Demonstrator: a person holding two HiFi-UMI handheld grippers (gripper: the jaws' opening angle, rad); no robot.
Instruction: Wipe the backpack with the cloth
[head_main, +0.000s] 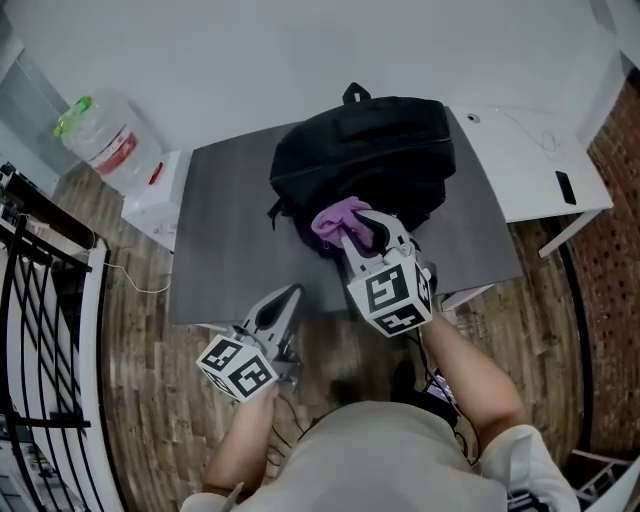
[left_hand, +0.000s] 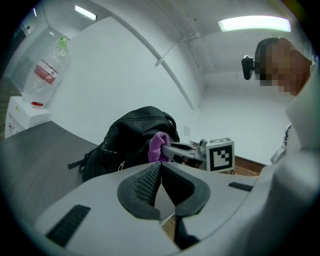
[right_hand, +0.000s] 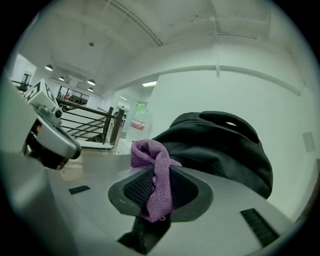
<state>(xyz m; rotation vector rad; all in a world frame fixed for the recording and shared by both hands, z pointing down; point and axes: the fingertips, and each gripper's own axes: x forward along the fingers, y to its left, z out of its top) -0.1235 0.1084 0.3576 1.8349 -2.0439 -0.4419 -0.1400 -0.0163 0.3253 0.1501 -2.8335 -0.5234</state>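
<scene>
Pinching the cloth (right_hand: 156, 159), right tongs (right_hand: 160, 186) hold it at the backpack (head_main: 365, 150) on the bench (head_main: 225, 245); left tongs (left_hand: 160, 184) pressed together, empty.

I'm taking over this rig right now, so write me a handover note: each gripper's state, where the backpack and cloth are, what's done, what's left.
Left gripper: shut, empty, at the front edge of the dark grey table.
Right gripper: shut on the purple cloth, at the near side of the black backpack; contact unclear.
The backpack lies on that table.
Done: cloth gripped.
Left: wiping; how much is already wiped cannot be told.
</scene>
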